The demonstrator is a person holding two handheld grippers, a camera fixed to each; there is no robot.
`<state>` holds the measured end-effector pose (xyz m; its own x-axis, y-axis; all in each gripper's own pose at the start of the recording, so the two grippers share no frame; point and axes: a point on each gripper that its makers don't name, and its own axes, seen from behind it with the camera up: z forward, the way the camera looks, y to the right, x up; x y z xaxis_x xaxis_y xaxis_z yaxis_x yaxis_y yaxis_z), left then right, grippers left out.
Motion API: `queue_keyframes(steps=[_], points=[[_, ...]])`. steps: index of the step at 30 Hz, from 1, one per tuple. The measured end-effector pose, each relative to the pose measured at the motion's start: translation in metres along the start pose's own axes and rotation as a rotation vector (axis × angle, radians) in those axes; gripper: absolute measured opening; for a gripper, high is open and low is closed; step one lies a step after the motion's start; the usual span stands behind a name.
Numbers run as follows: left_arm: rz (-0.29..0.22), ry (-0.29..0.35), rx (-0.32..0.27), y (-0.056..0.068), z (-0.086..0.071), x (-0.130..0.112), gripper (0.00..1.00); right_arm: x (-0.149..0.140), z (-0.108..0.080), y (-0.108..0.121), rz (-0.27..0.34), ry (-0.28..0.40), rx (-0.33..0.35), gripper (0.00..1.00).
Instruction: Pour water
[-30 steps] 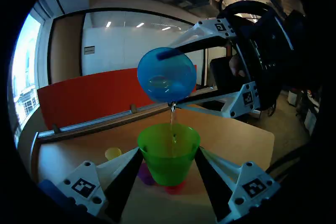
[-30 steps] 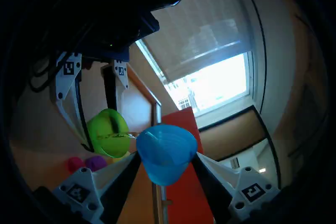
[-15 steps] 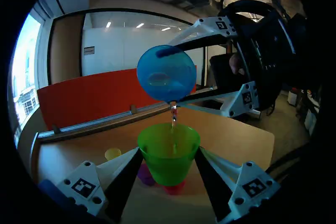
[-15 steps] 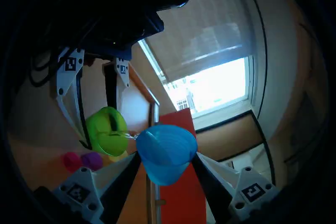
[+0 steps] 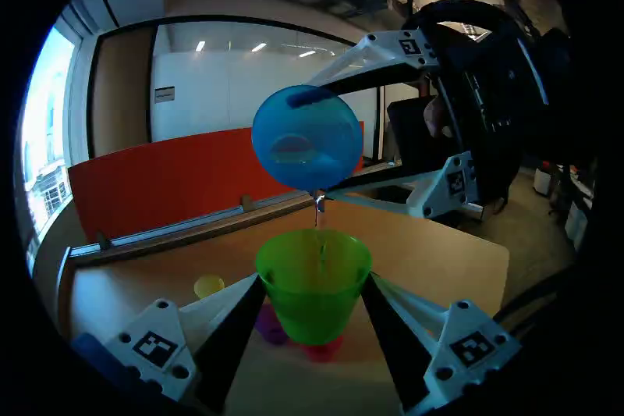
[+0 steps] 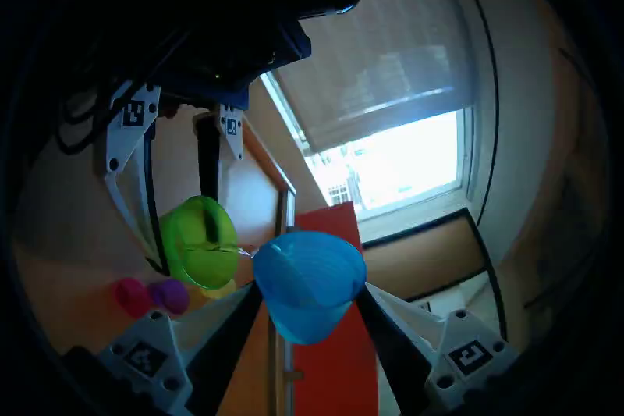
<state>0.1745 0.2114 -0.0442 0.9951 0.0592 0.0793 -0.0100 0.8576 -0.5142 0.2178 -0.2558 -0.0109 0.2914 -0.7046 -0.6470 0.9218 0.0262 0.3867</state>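
Left gripper point(image 5: 312, 303): grips upright green plastic cup point(image 5: 313, 279)
Right gripper point(image 6: 310, 299): grips tipped blue plastic cup point(image 6: 309, 275)
Water point(image 5: 319, 217): trickles into green plastic cup

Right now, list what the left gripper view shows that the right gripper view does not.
Left gripper view: a white glass-fronted room with ceiling light strips. Right gripper view: a pale roller blind lowered partway over the bright window. Both: that window, the green plastic cup gripped by the left claw, the blue translucent plastic cup tipped above it in the right claw, the red wall panel, the small pink plastic cup and small purple plastic cup on the wooden table.
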Motion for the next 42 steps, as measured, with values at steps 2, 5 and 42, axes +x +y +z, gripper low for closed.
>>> queue_keyframes(steps=[2, 5, 42], points=[[-0.001, -0.001, 0.000, 0.0000, 0.0002, -0.0005, 0.84, 0.0002, 0.0000, -0.0007, 0.001, 0.000, 0.000, 0.89], [0.000, -0.001, -0.001, 0.0001, 0.0001, -0.0011, 0.84, 0.0005, -0.0001, -0.0010, 0.000, 0.000, 0.000, 0.89], [0.002, 0.004, -0.002, 0.0015, -0.0001, 0.0012, 0.84, 0.0071, -0.0065, 0.0020, -0.077, -0.009, -0.007, 0.88]])
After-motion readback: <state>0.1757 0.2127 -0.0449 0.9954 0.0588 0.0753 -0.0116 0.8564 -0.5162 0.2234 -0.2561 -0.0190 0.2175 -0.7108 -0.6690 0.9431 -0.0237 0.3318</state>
